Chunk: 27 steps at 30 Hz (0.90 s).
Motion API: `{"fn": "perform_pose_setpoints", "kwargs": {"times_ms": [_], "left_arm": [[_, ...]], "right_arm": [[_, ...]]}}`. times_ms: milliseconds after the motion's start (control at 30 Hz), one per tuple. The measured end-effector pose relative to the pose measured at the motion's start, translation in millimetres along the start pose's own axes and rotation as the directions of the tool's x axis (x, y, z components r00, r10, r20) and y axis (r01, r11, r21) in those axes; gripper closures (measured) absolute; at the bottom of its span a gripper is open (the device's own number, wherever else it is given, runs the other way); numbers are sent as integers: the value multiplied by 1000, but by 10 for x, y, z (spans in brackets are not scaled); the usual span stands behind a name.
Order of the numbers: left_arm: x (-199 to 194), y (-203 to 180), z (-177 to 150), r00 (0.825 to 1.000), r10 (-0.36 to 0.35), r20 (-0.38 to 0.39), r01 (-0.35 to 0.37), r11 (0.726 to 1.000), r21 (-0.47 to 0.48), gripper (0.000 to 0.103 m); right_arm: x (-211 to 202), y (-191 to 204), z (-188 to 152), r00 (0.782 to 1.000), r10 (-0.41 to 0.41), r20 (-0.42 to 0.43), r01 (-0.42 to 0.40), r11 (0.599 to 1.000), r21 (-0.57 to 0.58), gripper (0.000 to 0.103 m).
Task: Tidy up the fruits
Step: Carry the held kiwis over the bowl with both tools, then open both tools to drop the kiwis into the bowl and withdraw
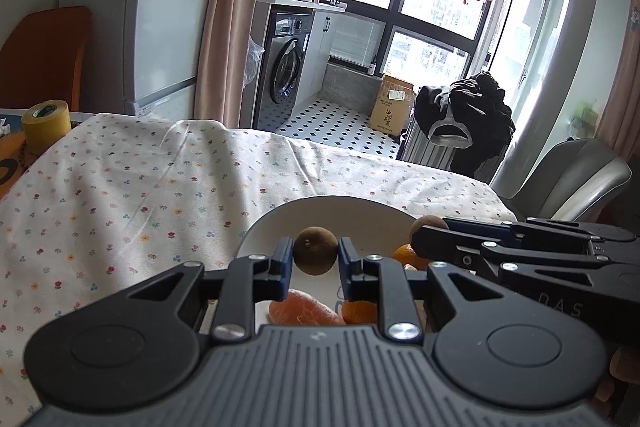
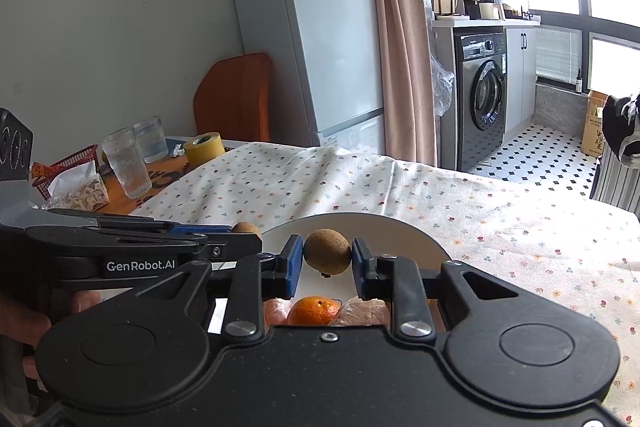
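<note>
The left gripper [image 1: 315,255] pinches a brown longan [image 1: 315,250] between its blue pads, above a white bowl [image 1: 272,227]. Likewise the right gripper [image 2: 327,259] clamps a second longan [image 2: 328,251] over the same bowl [image 2: 404,233].

Below the right fingers its view shows a whole mandarin [image 2: 313,310]. Below the left fingers that camera shows a peeled mandarin segment [image 1: 304,311]. Each view also catches the other gripper entering from the side with its fruit.

Beyond the fingers lies a floral tablecloth [image 2: 460,203]; only the right view shows two drinking glasses [image 2: 127,163] far left of the fingers, beside yellow tape [image 2: 203,148]. Further off stand a washing machine [image 2: 482,95] and fridge [image 2: 316,27].
</note>
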State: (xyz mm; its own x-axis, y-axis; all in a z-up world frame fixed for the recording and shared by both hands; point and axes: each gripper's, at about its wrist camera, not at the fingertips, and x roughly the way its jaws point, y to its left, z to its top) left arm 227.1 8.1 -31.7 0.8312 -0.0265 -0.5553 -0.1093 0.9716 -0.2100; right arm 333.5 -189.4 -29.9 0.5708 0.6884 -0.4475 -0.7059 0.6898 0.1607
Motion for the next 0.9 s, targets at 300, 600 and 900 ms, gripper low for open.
{"fn": "perform_pose_setpoints", "kwargs": {"times_ms": [300,600,900], "left_arm": [[135,-11,17,999,19,-34,-19,1000,13,77],[-84,138,-42,998,55,-14,-56,998,-42,66],[-284,222,-139,995,100,4,-99,993,-58,35]], "right_arm": [[107,-124,-35,1000,-21,-16,21,1000,21,78],[167,-101,46,1000,-10,-2,10,999,31,76],[-90,-31,3,998,-48,46,46,998,52,52]]}}
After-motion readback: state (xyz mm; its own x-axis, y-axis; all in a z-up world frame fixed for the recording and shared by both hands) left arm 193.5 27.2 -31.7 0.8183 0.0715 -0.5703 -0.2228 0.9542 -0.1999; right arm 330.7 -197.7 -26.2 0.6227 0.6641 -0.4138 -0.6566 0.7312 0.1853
